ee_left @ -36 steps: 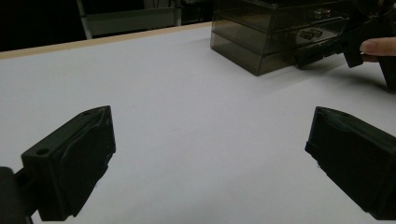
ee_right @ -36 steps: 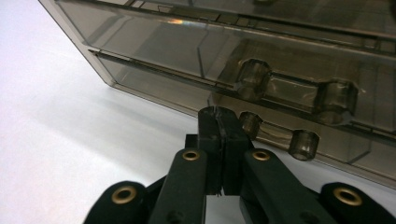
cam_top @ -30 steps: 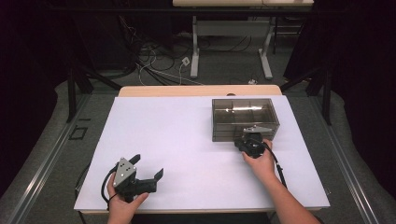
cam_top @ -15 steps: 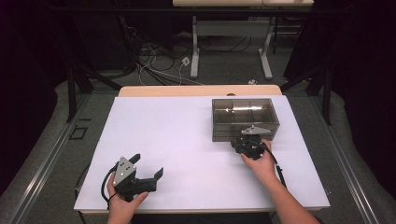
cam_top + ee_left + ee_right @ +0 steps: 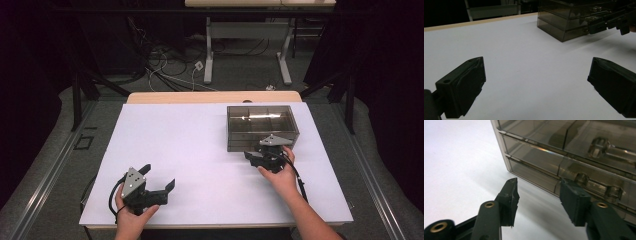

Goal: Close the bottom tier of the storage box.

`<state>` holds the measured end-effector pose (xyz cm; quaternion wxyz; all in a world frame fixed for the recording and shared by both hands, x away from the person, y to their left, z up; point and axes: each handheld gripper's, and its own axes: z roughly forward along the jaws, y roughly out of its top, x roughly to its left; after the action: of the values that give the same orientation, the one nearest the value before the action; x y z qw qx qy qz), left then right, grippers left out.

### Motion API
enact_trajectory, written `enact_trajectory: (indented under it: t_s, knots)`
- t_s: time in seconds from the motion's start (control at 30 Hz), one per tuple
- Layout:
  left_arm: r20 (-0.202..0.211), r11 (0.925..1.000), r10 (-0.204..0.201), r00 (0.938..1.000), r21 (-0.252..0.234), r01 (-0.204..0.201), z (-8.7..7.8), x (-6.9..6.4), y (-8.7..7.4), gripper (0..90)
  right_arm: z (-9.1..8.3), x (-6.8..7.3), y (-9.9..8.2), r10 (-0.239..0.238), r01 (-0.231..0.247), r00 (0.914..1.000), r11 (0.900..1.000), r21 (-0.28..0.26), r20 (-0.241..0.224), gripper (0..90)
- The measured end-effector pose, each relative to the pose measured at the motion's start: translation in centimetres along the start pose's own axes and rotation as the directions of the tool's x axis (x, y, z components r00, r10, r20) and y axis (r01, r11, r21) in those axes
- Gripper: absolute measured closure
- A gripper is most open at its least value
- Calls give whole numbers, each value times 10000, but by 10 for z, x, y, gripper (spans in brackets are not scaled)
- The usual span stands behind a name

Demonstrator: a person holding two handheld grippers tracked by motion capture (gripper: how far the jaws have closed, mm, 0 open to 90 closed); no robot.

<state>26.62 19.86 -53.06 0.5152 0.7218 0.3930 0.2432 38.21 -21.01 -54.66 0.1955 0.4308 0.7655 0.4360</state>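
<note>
The smoky drawer box (image 5: 262, 127) is blocking the far right, while the white tabletop (image 5: 190, 140) is lying open everywhere else.

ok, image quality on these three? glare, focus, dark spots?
High view: room dark, table evenly lit, a glare streak on the box top. Left gripper view: sharp overall, right gripper casts a soft shadow on the table by the box. Right gripper view: the handles farther back are soft, highlight along a drawer edge.
</note>
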Motion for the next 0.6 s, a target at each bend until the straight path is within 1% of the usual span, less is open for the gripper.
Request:
enact_trajectory:
  t_s: [0.1, 0.17, 0.27, 0.37, 0.4, 0.43, 0.47, 0.5, 0.53, 0.6]
  knots:
    - [10, 10000, -24, 10000, -50, 24, 0, -1, 0, 14, -2, 1, 1, -151, 151, 9999, 9999, -38, 8, 433]
    - [24, 10000, -25, 10000, -45, 26, 0, -1, 0, 14, -4, 1, 2, -111, 111, 9999, 9999, 6, -89, 421]
    - [37, 10000, -20, 10000, -41, 20, 0, 0, 0, 14, -7, 0, 3, -141, 140, 9999, 9999, -34, -57, 411]
    - [71, 10000, 15, 10000, -29, -15, 1, -1, 1, 14, -10, 0, 3, 38, -40, 9997, 9999, -100, -223, 393]
    - [77, 10000, 9, 10000, -38, -9, 1, -1, 1, 14, -11, 0, 3, 67, -69, 9996, 10000, -72, -276, 383]
    - [88, 10000, 17, 10000, -43, -17, 1, -1, 1, 14, -11, 0, 3, 28, -33, 9995, 9999, -159, -312, 378]
    - [90, 10000, 21, 10000, -47, -21, 1, -1, 1, 14, -13, 1, 4, 17, -23, 9996, 9998, -191, -291, 372]
    - [100, 10000, 39, 9999, -54, -39, 1, -1, 1, 14, -15, 1, 4, -128, 124, 9998, 9996, -251, -149, 362]
    - [123, 10000, 24, 9999, -79, -23, 1, -1, 1, 14, -17, 2, 5, -177, 174, 9998, 9994, -308, -80, 356]
    - [142, 9999, 65, 9999, -105, -63, 1, -2, 2, 14, -21, 1, 6, -294, 290, 9995, 9984, -486, -62, 343]
